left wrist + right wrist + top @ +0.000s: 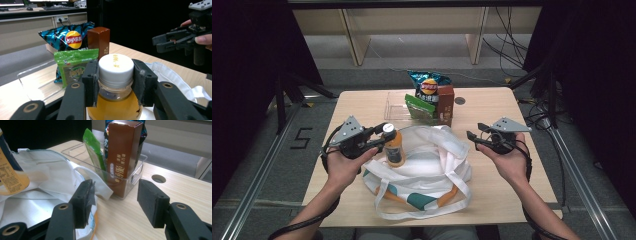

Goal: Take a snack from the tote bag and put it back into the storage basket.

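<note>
Your left gripper (115,82) clamps the juice bottle (115,100) by its cap, over the tote bag (432,165), apparently for bagging; your right gripper (113,202) waits open and empty beside the bag.

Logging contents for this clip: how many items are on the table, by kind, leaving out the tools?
Bottles: 1, bottle with white cap
Snack bags: 2, chips and green pack
Boxes: 1, brown box
Bags: 1, tote
Trays: 1, clear tray
Total: 6
</note>
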